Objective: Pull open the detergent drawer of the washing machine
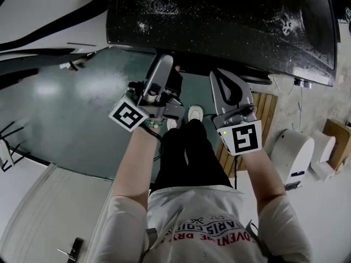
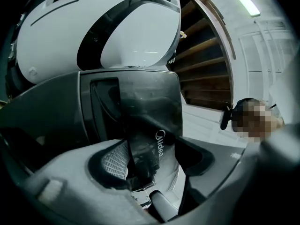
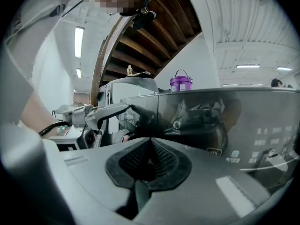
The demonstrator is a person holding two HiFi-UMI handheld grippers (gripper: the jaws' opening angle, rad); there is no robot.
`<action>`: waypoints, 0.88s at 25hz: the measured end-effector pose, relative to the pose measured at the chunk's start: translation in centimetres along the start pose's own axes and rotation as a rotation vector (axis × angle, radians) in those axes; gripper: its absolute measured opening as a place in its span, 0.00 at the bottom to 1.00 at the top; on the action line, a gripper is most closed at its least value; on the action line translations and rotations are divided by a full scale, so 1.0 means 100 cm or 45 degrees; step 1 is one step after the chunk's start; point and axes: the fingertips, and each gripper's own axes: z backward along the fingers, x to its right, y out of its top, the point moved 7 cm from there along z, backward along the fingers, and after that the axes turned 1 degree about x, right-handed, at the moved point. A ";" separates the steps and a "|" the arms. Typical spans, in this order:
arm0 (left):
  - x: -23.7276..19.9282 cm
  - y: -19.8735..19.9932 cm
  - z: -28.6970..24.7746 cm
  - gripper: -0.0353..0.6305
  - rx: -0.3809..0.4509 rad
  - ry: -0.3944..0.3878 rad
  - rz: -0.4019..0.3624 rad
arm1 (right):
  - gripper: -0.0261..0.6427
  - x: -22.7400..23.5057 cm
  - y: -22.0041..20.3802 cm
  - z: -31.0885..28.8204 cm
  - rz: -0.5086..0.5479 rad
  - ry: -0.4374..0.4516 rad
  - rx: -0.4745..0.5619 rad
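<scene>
The washing machine's dark speckled top (image 1: 219, 21) fills the upper head view. My left gripper (image 1: 167, 64) reaches under its front edge, rolled onto its side. In the left gripper view the glossy dark detergent drawer (image 2: 136, 102), with a brand name on it, lies between the widely spread jaws of my left gripper (image 2: 154, 153), and the ribbed pad (image 2: 115, 161) lies against it. The right gripper view shows one left finger (image 3: 110, 110) touching the drawer front (image 3: 140, 114). My right gripper (image 1: 218, 74) hovers to the right, pads together on nothing (image 3: 150, 146).
The control panel (image 3: 253, 139) runs right of the drawer, and a purple tub (image 3: 181, 82) stands on the machine. A white rounded appliance (image 1: 293, 147) and a cardboard box (image 1: 337, 133) stand at the right. A wooden slatted panel (image 1: 266, 111) is beside the right gripper. The person's shoes (image 1: 194, 114) are below the machine.
</scene>
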 end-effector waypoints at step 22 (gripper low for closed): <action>0.019 -0.011 0.042 0.49 -0.044 -0.001 0.036 | 0.04 -0.023 -0.006 0.031 0.034 -0.114 -0.026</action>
